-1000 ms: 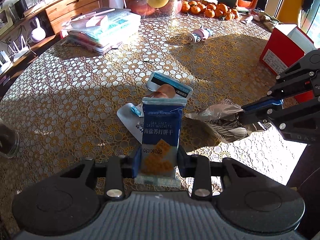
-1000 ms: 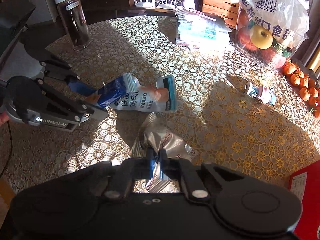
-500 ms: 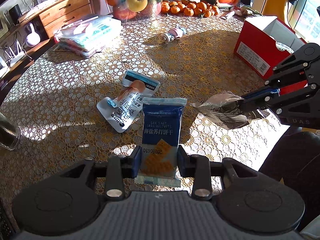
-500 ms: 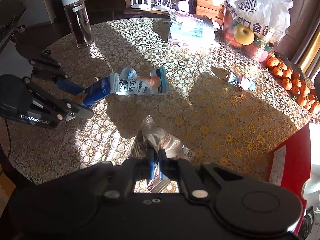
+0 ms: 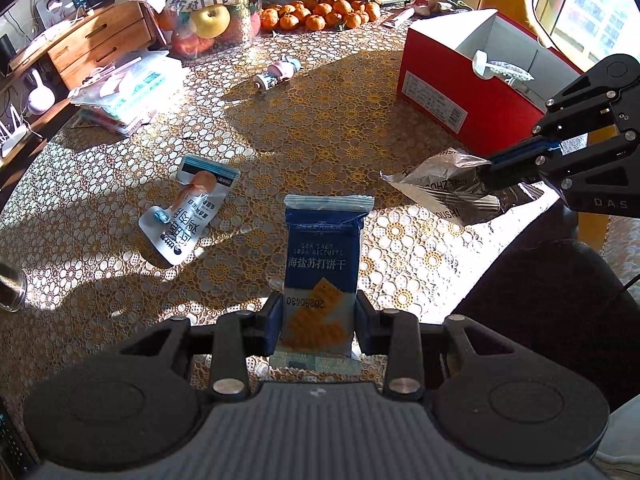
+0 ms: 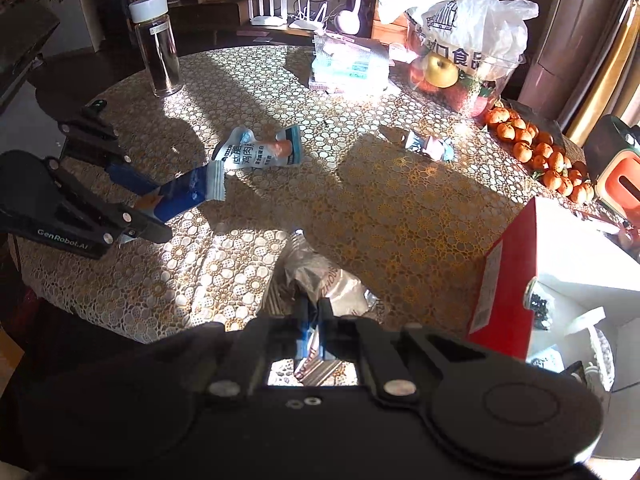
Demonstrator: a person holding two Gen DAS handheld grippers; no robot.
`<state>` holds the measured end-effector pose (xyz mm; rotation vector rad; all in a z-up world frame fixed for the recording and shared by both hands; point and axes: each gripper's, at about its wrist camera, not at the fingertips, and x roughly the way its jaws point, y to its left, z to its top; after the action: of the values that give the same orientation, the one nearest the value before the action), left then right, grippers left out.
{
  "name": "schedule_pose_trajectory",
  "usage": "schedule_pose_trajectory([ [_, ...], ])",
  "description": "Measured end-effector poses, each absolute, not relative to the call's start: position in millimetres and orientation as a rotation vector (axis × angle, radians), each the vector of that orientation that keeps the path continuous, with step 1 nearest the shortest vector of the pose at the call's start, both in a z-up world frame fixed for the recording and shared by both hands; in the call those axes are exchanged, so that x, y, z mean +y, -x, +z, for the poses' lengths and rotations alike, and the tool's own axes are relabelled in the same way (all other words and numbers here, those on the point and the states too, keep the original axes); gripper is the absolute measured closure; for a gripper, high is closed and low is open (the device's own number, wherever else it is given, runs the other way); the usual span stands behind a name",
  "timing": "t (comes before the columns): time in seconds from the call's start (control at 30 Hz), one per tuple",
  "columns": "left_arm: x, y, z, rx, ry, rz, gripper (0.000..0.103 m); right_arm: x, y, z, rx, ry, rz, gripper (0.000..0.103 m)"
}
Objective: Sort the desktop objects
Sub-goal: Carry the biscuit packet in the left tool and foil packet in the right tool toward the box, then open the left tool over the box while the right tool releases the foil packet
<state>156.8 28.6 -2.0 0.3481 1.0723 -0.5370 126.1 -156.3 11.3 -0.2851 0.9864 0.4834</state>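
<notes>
Your left gripper (image 5: 316, 322) is clamping a blue biscuit packet (image 5: 322, 276) by its lower end, holding it off the lace tablecloth (image 5: 320, 140). Your right gripper (image 6: 314, 312) is pinching a crumpled silver wrapper (image 6: 320, 280), also raised, near the open red box (image 5: 460, 92). Beyond, a chicken snack pouch (image 5: 188, 212) is lying flat on the cloth. Farther off, a small pink-and-blue wrapper (image 5: 278, 74) is resting before the tangerines (image 5: 320, 14).
</notes>
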Motion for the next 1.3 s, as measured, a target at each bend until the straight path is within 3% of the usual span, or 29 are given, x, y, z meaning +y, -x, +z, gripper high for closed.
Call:
schedule_pose_trajectory([
  [1.3, -194, -126, 63, 1.056, -0.497, -0.828, 0.068, -334, -73, 79, 0.950, 0.145, 0.385, 0.103],
])
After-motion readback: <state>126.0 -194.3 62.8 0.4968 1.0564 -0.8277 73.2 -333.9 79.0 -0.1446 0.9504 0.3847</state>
